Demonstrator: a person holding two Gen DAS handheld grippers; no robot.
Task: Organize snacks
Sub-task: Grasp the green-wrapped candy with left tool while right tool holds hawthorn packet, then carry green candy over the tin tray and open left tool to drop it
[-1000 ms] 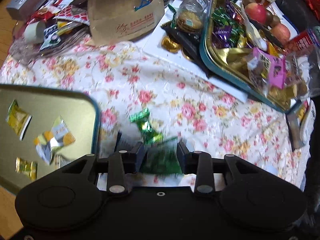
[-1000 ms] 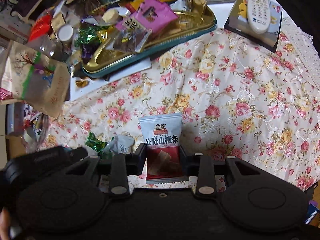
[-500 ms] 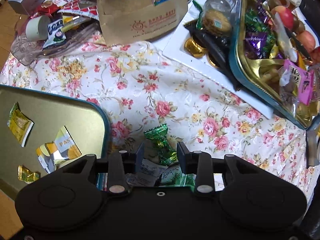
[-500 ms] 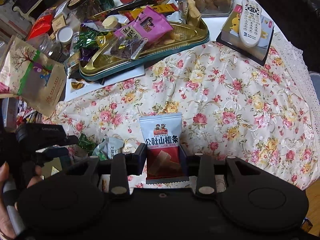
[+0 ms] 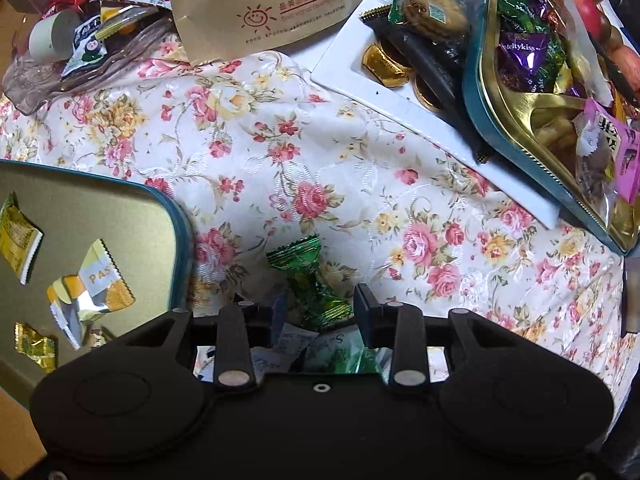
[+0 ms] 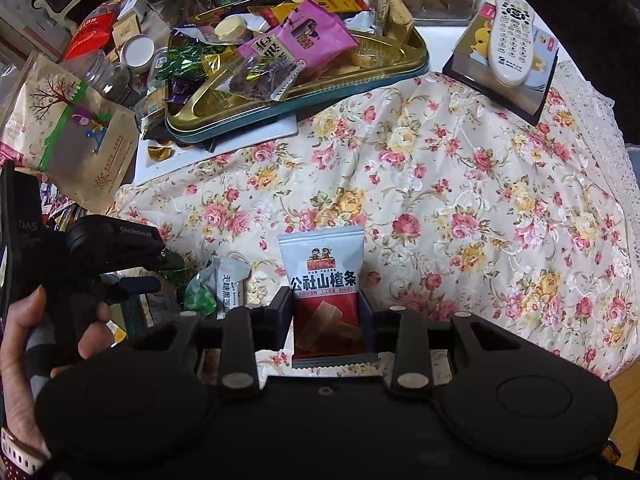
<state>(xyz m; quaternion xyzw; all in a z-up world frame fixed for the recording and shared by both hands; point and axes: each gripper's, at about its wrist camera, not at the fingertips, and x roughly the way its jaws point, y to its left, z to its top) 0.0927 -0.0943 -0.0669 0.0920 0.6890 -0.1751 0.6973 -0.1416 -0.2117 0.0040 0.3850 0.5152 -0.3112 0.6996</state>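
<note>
between the fingers of our right gripper (image 6: 327, 304) sits a white-and-red hawthorn snack packet (image 6: 325, 280): the jaws are closed on its lower red half, pads touching both side edges, and its white top sticks out forward over the floral tablecloth (image 6: 460, 200). just left of it on the cloth lie a pale green-and-white wrapper (image 6: 218, 284) and, in the left wrist view, a green twisted candy (image 5: 308, 276). our left gripper (image 5: 320, 304) points down over that candy; its jaws stand apart with the candy's lower end between them, and we cannot tell whether the pads press on it, though a gap shows at the right pad. beneath that gripper more wrappers, white and green (image 5: 320, 350), lie partly hidden. in the right wrist view our left hand (image 6: 44, 344) wraps the black handle of that gripper at the left edge.

to the left of the green candy lies a teal-rimmed tin lid (image 5: 182, 232) holding a few yellow and orange-white sweets (image 5: 96, 280). farther off, a teal-and-gold tin tray (image 6: 304, 96) is heaped with snacks, a pink packet (image 6: 304, 40) on top, and rests partly on a white board (image 5: 420, 112) with gold coins (image 5: 384, 64). a brown paper bag (image 5: 272, 0) stands behind, and a white remote (image 6: 512, 36) lies on a small box at the far right
</note>
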